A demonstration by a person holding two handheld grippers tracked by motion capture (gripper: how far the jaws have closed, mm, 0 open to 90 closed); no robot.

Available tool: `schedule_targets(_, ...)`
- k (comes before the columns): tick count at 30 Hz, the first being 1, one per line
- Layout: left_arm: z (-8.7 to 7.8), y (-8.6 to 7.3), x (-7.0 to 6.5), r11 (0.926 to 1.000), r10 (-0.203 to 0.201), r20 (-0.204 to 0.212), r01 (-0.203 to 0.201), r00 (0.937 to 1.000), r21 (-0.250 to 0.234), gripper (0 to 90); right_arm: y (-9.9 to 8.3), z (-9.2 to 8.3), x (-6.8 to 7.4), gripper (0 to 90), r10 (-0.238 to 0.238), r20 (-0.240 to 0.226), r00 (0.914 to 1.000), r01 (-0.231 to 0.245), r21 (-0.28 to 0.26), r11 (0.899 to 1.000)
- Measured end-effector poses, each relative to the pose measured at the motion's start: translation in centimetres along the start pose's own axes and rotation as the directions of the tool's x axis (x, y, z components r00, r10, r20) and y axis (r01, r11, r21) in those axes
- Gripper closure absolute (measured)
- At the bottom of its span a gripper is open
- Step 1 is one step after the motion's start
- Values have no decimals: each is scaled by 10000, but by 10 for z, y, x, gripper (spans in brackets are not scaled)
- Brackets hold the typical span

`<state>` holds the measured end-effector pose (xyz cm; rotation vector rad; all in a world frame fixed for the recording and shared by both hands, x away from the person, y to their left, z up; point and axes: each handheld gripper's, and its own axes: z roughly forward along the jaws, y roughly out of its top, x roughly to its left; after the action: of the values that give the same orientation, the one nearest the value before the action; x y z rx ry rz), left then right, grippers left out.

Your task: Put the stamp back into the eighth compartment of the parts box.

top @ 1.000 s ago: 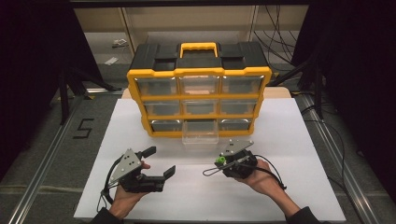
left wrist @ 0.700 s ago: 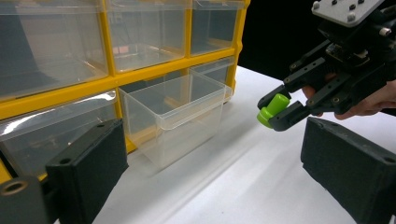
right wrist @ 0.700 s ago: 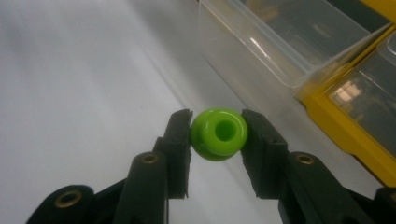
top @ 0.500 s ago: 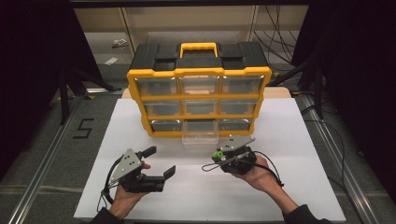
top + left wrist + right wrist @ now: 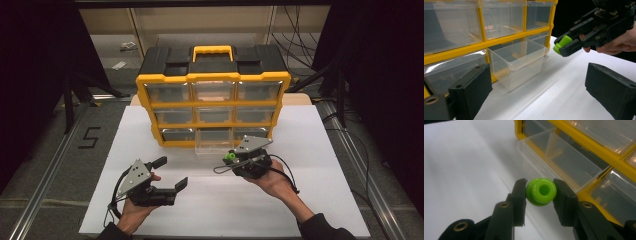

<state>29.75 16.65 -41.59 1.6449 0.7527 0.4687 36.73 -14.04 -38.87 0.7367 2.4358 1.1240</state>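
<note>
Green grooved spool [image 5: 541,191], hollow centre, pinched in right tool [image 5: 539,195]

My right gripper [image 5: 540,195] clamps a green spool [image 5: 541,191], bore facing me, beside the clear drawer [image 5: 560,160] pulled out of the yellow cabinet [image 5: 212,77].

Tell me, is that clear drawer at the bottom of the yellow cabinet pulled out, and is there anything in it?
Pulled out and empty. The clear drawer juts forward from the yellow cabinet onto the white sheet, with nothing visible through its walls.
</note>
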Motion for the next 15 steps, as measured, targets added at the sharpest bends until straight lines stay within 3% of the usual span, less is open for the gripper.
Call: schedule_targets(15, 0, 0, -1, 10000, -11, 44, 11, 10000, 1, 68, 13, 6, -9, 648, 236, 175, 9996, -231, -316, 9992)
